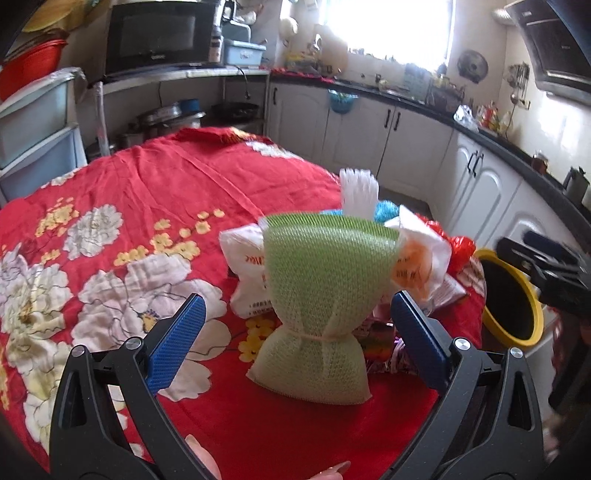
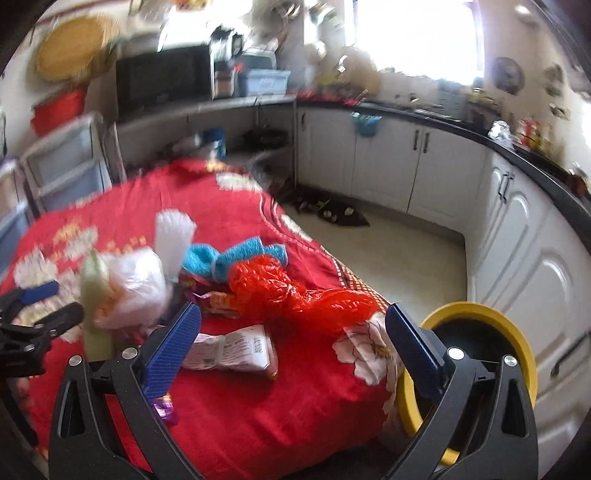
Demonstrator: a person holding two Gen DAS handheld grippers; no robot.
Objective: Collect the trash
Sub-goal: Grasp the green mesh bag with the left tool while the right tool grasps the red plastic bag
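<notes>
Mesh of the green foam sleeve point(image 1: 314, 295), standing on the red floral cloth point(image 1: 147, 192) between my wide-open left gripper point(image 1: 295, 343), looks light and squashy, so I'd pinch its tied waist; right gripper point(image 2: 291, 350) gapes empty.

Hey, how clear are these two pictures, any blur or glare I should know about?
Left wrist view: mostly sharp, though the green mesh bag is slightly smeared and the window is blown out white. Right wrist view: motion-blurred throughout, worst at upper left; its window glares too. Both bend the cabinets, fisheye.
</notes>
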